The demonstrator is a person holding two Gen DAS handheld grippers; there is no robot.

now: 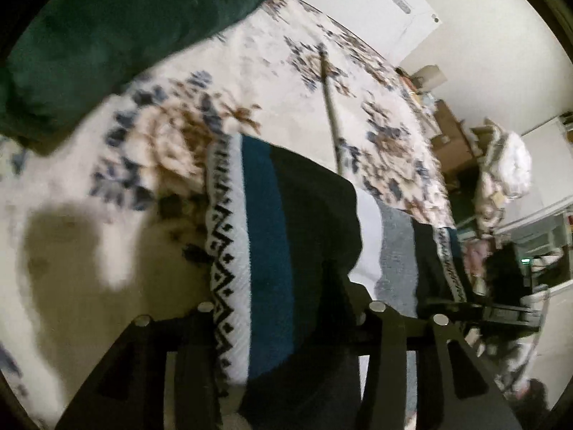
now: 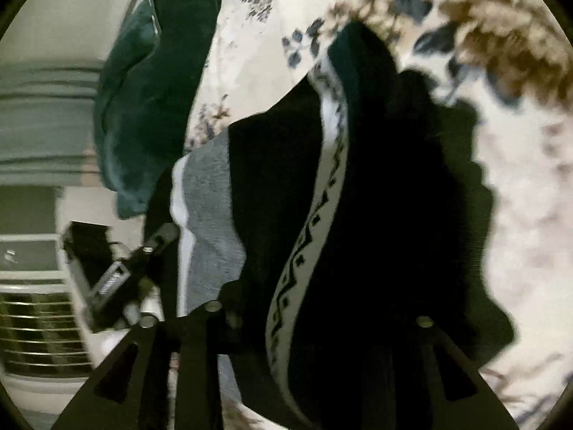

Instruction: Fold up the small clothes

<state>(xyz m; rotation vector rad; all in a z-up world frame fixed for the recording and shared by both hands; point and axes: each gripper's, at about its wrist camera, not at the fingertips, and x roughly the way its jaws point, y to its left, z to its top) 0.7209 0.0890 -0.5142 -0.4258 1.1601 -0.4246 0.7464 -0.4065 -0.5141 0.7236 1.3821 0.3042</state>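
Note:
A small knit garment (image 1: 279,236) with black, teal, grey and white bands and a black zigzag trim hangs lifted above a floral bedspread (image 1: 272,71). My left gripper (image 1: 290,317) is shut on one end of it. My right gripper (image 2: 318,313) is shut on the other end; the garment (image 2: 376,215) drapes over its fingers and casts a dark shadow on the bedspread (image 2: 519,179). The right gripper shows at the lower right of the left wrist view (image 1: 501,310), and the left gripper at the left of the right wrist view (image 2: 118,276).
A dark green pillow (image 1: 118,36) lies on the bed at the upper left, also in the right wrist view (image 2: 154,89). A thin pole (image 1: 331,107) crosses the bedspread. Boxes and clutter (image 1: 458,136) stand beyond the bed's far edge. A white appliance (image 2: 35,322) sits low left.

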